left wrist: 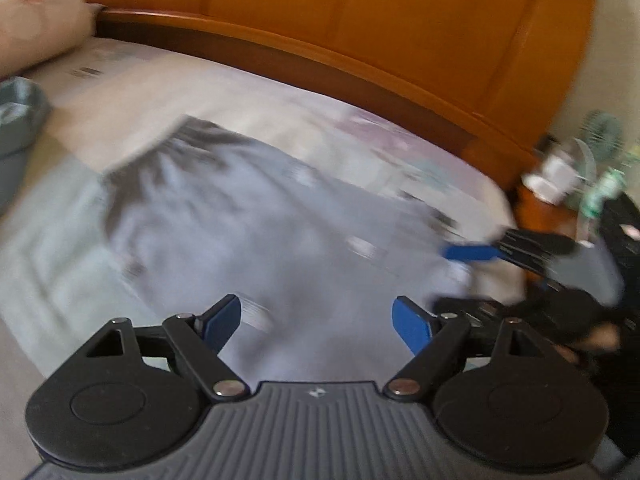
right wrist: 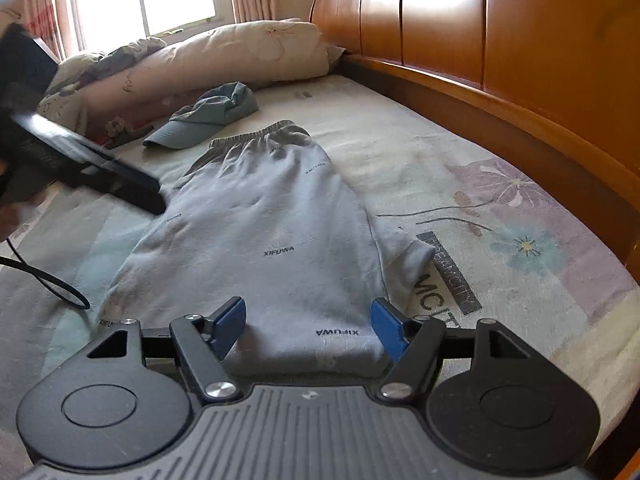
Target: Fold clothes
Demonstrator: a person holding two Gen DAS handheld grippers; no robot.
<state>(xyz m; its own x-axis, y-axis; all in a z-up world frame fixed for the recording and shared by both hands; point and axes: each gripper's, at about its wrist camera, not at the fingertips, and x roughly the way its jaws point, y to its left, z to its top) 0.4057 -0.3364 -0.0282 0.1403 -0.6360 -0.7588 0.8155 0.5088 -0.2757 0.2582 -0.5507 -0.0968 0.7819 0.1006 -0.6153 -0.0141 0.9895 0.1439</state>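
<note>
Grey cotton shorts, printed with small logos, are laid flat on the floral bedsheet, waistband toward twelve o'clock in the right wrist view and hems at six o'clock, just before the right gripper. Its blue pads are seen held apart, nothing between them; the near hem lies just beyond the fingertips, and contact cannot be confirmed.

The left gripper is likewise found with its tongs spread and empty. Its view is heavily blurred, so detail there is limited; the shorts are made out at centre, with the other tool at three o'clock.

Risks are judged as follows. A single layer may be pinched at the hem instead of both, causing the leg to separate and the fold to skew. The right leg is already rumpled at four o'clock of the garment, and a crease could be locked in if it is not smoothed. A green cap rests close to the waistband at eleven o'clock and could be dragged under a fold. A black cable lies at nine o'clock and could be snagged.

Both tools are held low, angled down toward the mattress; the left is seen entering at ten o'clock, over the shorts' left edge.
</note>
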